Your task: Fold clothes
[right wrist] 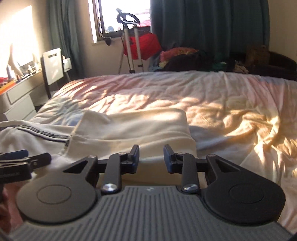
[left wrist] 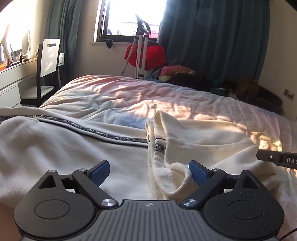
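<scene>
Bed (right wrist: 213, 103) with wrinkled pale sheet, sunlit, under a window (left wrist: 133, 16) flanked by dark curtains (left wrist: 213, 33); chair (left wrist: 49, 61) and desk (left wrist: 13, 74) along the left wall. Cream sweatshirt (left wrist: 65, 148) spread on the near side of the bed, black tape across it reading "NOT SIMPLE". Left tool (left wrist: 149, 172) released, blue pads wide apart, ribbed cuff between them. Right tool (right wrist: 151, 157) released, hovering at the folded sleeve edge. Bare sheet to the right.

The right gripper (right wrist: 151, 159) hangs with jaws apart over a cream garment (right wrist: 148, 128) on the rumpled bed (right wrist: 213, 103); the left gripper (right wrist: 16, 159) pokes in beside it
</scene>
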`<state>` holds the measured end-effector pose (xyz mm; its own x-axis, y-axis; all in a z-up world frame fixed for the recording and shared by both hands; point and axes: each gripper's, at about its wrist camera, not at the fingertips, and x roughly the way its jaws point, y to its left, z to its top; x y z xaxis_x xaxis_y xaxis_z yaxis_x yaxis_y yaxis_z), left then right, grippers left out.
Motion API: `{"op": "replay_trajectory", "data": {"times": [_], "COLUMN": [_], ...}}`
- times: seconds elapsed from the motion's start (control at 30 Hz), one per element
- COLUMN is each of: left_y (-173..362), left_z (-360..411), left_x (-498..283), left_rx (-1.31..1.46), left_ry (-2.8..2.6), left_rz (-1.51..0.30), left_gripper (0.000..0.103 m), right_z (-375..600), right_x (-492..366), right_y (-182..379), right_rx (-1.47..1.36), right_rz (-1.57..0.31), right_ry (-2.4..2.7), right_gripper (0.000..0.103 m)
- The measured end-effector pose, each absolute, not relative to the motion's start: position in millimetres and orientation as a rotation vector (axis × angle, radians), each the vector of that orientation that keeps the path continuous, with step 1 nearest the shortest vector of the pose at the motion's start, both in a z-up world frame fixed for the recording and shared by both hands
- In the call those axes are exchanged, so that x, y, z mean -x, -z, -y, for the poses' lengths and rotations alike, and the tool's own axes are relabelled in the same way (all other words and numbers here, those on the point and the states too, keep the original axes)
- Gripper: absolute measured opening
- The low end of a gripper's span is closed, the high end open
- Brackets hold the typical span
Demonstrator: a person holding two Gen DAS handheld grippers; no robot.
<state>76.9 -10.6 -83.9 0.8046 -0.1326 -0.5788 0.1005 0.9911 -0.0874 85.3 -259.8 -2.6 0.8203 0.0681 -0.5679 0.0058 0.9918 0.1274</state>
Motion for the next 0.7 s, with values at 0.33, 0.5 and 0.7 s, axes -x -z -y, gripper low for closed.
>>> {"op": "replay_trajectory", "data": {"times": [0.33,0.5,0.7], "left_y": [95.7,70.3,46.4], "left_z": [-3.1,-31.3,-88.0], "left_x": [-71.3,-48.4,-18.0], "left_rx": [0.043,0.132,0.354], "left_ry": [0.109,0.059,-0.041], "left_rz": [-0.638,-0.605,-0.595], "left_gripper": [0.094,0.094,0.097], "right_z": [259.4,258.3,265.1], "right_x": [-89.0,-85.1,-79.0], "right_y": [29.4,28.1,21.1], "right_rx": [-0.155,-0.147,-0.185], "right_rz": [-0.706,-0.706,-0.705], "right_ry": [-0.005,-0.004,-0.012], "right_gripper": [0.032,0.031,0.032]}}
